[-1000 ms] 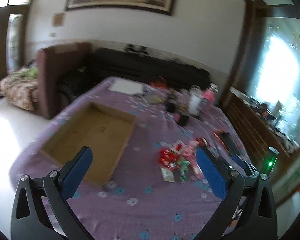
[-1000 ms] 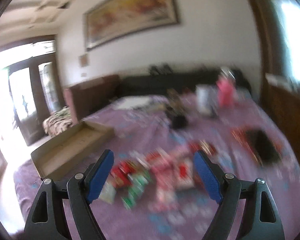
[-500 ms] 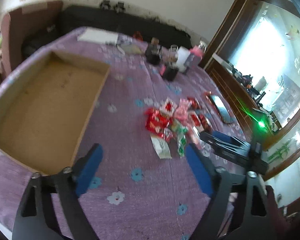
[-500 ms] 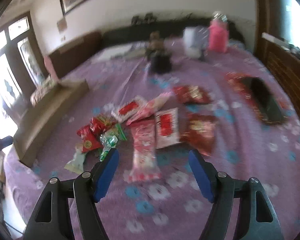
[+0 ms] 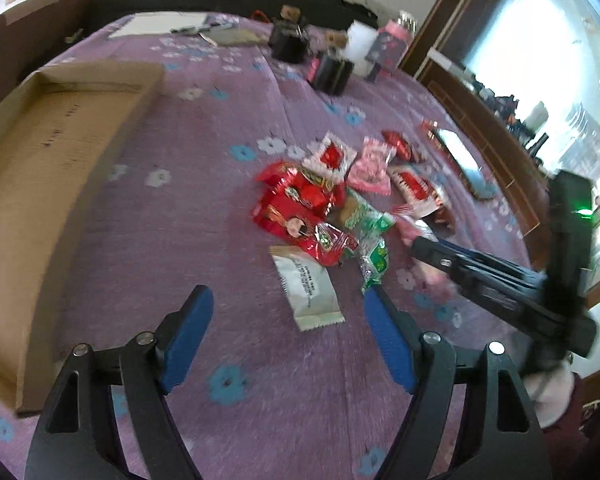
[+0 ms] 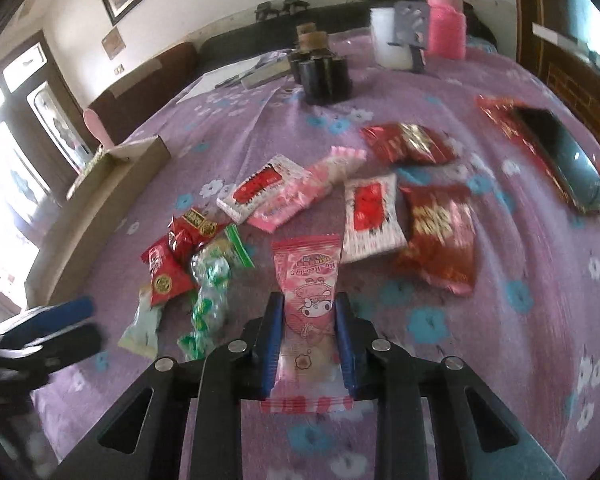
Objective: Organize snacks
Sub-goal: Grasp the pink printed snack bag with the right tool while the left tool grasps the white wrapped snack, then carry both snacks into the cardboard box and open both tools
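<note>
Snacks (image 6: 300, 216) are seen scattered in a loose cluster on a purple flowered cloth (image 6: 520, 360) covering the bench; whether a table or a bed lies beneath cannot be told. Much of both views is smeared by motion, so most wrapper print is unreadable. Several packets overlap: the red foil packets (image 5: 296, 208) are piled on one another, and a green twisted wrapper (image 5: 374, 248) is partly tucked under them. In the left wrist view the pink packet (image 6: 310, 304) is mostly hidden behind the right tool (image 6: 309, 340) and blurred. The cardboard tray (image 5: 52, 184) is cut off at the left edge of that view, and only its near corner and side wall show in the right wrist view.

Open cloth lies between the tray's right wall and the snack pile, and more in front of the pile. A white packet (image 5: 308, 292) lies face down just ahead of the left tool (image 5: 284, 336), apart from its fingers. A dark flat case (image 6: 564, 160) lies well to the right, near the far edge.

The right tool is pitched downward, its jaws closing on the pink packet, whose sides are touched by both blue pads (image 6: 274, 344). The left tool is also tilted down, jaws held wide with nothing between them, hovering over bare cloth.
</note>
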`<state>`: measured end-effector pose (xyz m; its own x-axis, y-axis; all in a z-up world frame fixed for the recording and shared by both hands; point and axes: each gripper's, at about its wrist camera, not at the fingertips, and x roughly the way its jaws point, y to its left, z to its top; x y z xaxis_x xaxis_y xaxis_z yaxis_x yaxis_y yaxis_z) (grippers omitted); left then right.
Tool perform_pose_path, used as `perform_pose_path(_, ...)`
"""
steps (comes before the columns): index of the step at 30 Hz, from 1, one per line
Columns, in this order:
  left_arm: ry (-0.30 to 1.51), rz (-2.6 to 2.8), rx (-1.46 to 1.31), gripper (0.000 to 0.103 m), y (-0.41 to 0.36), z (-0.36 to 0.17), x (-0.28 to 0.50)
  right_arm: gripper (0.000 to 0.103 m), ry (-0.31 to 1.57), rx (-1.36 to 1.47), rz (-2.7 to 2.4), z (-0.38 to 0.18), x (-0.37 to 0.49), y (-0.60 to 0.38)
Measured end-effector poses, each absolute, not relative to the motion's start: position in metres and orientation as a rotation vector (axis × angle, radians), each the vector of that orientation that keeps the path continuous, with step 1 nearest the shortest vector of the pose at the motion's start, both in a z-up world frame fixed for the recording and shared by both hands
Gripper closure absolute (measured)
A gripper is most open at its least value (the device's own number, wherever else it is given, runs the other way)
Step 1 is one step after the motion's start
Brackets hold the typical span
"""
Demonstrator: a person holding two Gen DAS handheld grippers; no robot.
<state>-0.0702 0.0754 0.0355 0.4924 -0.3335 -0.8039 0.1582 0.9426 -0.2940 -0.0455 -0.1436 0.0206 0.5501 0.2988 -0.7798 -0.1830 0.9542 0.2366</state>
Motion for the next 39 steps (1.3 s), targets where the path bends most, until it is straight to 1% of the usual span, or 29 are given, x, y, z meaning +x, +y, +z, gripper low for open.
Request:
perform_pose_path(2,1.023,-0.297,-0.170,0.025,0.069,0.030,-0.066,0.077,0.956,0.156,0.295,0.021,-0.051,-0.150)
perform_pose_path(4,1.003,-0.282,-0.127,0.030,0.064,0.029,-0.063,0.077,0.960,0.164,0.298,0.021,-0.054,-0.153)
perform_pose_path(5,1.002,-0.282,-0.103,0.039,0.061,0.029,-0.062,0.077,0.960,0.163,0.300,0.020,-0.055,-0.154)
perform_pose_path(7,0.991,-0.270,-0.065,0.048,0.057,0.028,-0.062,0.075,0.957,0.150,0.303,0.020,-0.055,-0.151)
perform_pose_path(8,0.981,-0.256,-0.037,0.057,0.055,0.028,-0.062,0.074,0.953,0.142,0.304,0.021,-0.055,-0.149)
perform_pose_path(9,0.976,-0.246,-0.016,0.071,0.053,0.027,-0.061,0.074,0.951,0.141,0.304,0.021,-0.055,-0.148)
perform_pose_path(10,0.972,-0.236,0.008,0.080,0.052,0.027,-0.061,0.074,0.950,0.143,0.304,0.021,-0.055,-0.147)
perform_pose_path(12,0.973,-0.246,0.007,0.080,0.051,0.027,-0.062,0.071,0.950,0.134,0.303,0.021,-0.054,-0.142)
perform_pose_path(16,0.976,-0.261,-0.040,0.080,0.059,0.029,-0.070,0.071,0.935,0.101,0.282,0.019,-0.050,-0.131)
perform_pose_path(18,0.972,-0.274,-0.082,0.080,0.068,0.034,-0.077,0.077,0.926,0.095,0.270,0.018,-0.051,-0.130)
perform_pose_path(22,0.936,-0.302,-0.154,0.080,0.090,0.053,-0.094,0.078,0.917,0.109,0.277,0.024,-0.062,-0.131)
perform_pose_path(25,0.894,-0.327,-0.206,0.080,0.112,0.076,-0.107,0.079,0.885,0.129,0.284,0.040,-0.077,-0.132)
perform_pose_path(29,0.827,-0.333,-0.243,0.080,0.151,0.118,-0.112,0.079,0.813,0.155,0.369,0.084,-0.092,-0.116)
perform_pose_path(35,0.782,-0.229,-0.218,0.079,0.212,0.171,-0.075,0.079,0.798,0.221,0.579,0.138,-0.067,-0.058)
perform_pose_path(39,0.818,-0.174,-0.258,0.079,0.248,0.166,-0.026,0.079,0.824,0.267,0.673,0.152,-0.025,-0.001)
